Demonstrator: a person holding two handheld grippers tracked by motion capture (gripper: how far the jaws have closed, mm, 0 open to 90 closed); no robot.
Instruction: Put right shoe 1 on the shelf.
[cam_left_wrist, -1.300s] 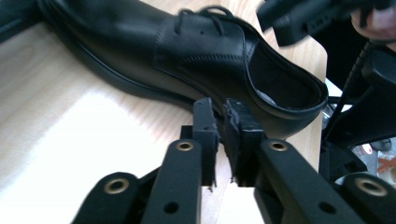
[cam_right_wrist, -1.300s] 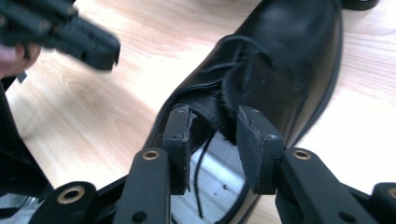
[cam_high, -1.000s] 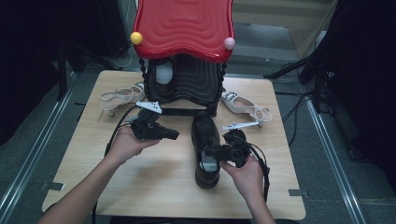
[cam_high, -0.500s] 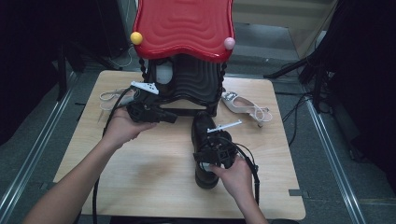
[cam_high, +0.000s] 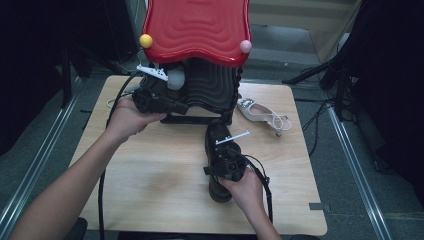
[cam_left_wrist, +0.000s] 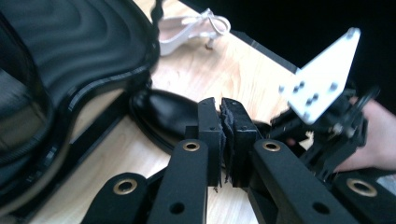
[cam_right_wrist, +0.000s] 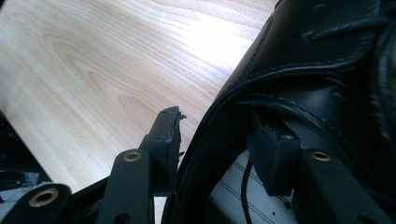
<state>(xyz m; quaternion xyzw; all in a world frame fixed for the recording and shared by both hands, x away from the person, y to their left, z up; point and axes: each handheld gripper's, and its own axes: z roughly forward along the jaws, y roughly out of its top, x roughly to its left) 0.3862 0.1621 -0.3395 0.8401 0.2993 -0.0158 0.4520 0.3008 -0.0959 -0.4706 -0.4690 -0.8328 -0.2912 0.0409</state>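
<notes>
The black shoe (cam_high: 218, 150) lay on the table (cam_high: 150, 175) before the red-topped stand (cam_high: 200, 30). The right gripper (cam_right_wrist: 219, 140) straddled its collar wall, jaws just opening, pads unpressed. The left gripper (cam_left_wrist: 223, 135) was clenched empty, well apart.

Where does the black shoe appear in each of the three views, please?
High view: black shoe lower centre, under the right claw.
Left gripper view: centre, behind the claw tips.
Right gripper view: right side.
Shared landmark: wooden table.
</notes>
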